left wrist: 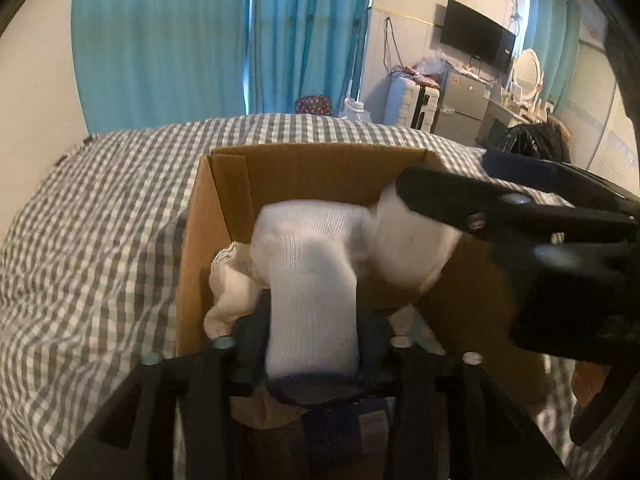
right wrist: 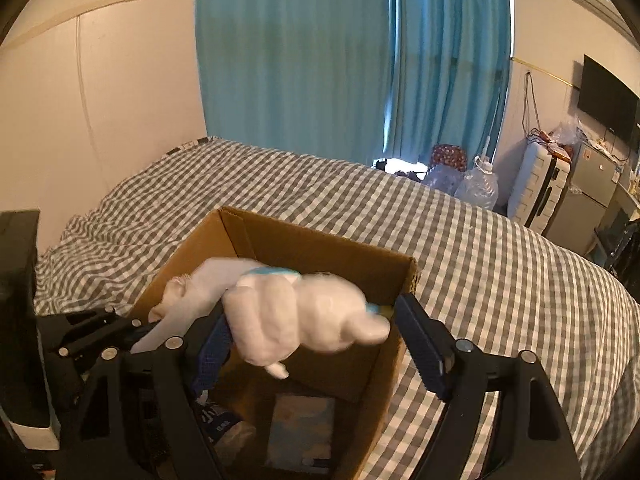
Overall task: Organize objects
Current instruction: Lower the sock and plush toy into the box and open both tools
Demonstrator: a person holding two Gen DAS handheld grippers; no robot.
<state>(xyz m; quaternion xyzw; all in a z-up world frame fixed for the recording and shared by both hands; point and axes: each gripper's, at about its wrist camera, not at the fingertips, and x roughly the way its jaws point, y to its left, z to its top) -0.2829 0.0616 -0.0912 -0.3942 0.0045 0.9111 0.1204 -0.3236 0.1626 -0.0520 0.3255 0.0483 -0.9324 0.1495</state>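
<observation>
1. My left gripper (left wrist: 314, 320) hangs over the cardboard box (left wrist: 320, 168) on the checked bedspread (left wrist: 100, 220); its jaws stand narrow with a white sock (left wrist: 312, 300) between them, though I cannot tell whether the pads press it.
2. My right gripper (right wrist: 316, 336) stands wide over the same box, a blurred white bundle (right wrist: 304, 320) between its fingers, clear of the right finger (right wrist: 420, 344).

Nothing really readable here. The pack (right wrist: 224, 420) at the bottom of the box (right wrist: 320, 256) has some white print, maybe lettering, but too blurry.
</observation>
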